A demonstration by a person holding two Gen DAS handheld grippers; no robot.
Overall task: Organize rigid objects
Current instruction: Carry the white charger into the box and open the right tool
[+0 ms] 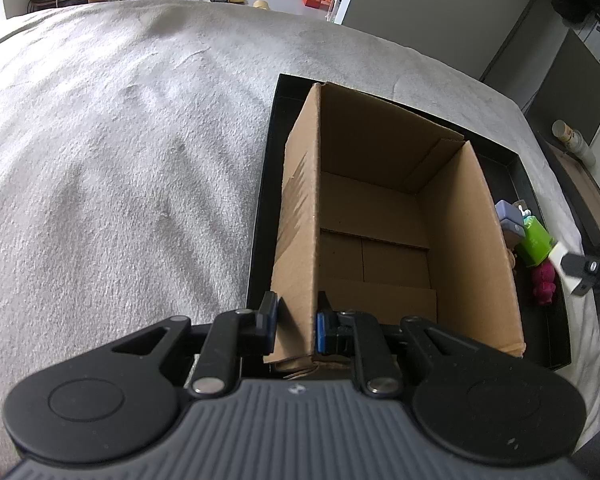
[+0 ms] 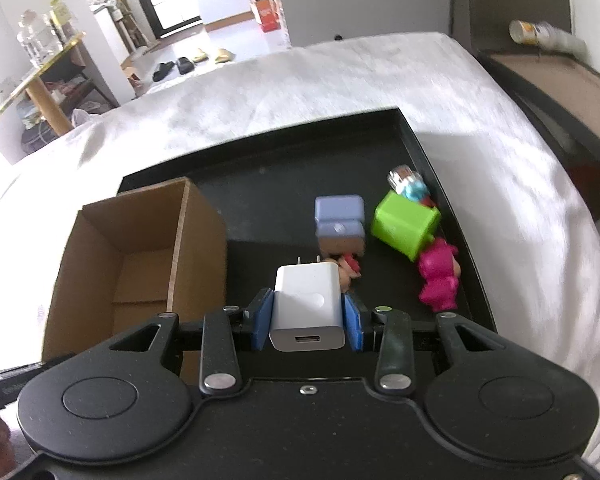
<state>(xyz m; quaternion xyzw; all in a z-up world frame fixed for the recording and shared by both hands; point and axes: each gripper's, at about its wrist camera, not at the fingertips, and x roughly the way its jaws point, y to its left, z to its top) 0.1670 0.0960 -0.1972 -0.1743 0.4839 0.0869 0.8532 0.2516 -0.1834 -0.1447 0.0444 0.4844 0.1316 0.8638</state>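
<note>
So the left hand-held gripper (image 1: 294, 326) is clamped narrow on the near left wall of the cardboard box (image 1: 380, 208), one blue pad outside the wall and one inside, right at the near corner. The box stretches away ahead of that gripper, open at the top, and there's nothing in it, just the bottom flaps. It stands in a shallow black tray (image 1: 262, 216) on a bed with a grey fuzzy blanket (image 1: 120, 140). Over to the right of the box, the right hand-held gripper (image 2: 307, 314) has its blue pads squeezed on the two sides of a white USB charger (image 2: 307, 306), held up off the tray floor. The charger is a rounded white block, USB port facing back toward the camera and two metal prongs pointing away. Ahead of that gripper, loose on the tray, are a lavender blocky toy (image 2: 339, 218) and a small figure (image 2: 350, 270) peeking out just past the charger. Farther right is a lime green cup (image 2: 404, 224) tipped on its side, with a small blue and white item (image 2: 406, 182) past it and a magenta bear figure (image 2: 438, 276) lying near the tray's right wall.
</note>
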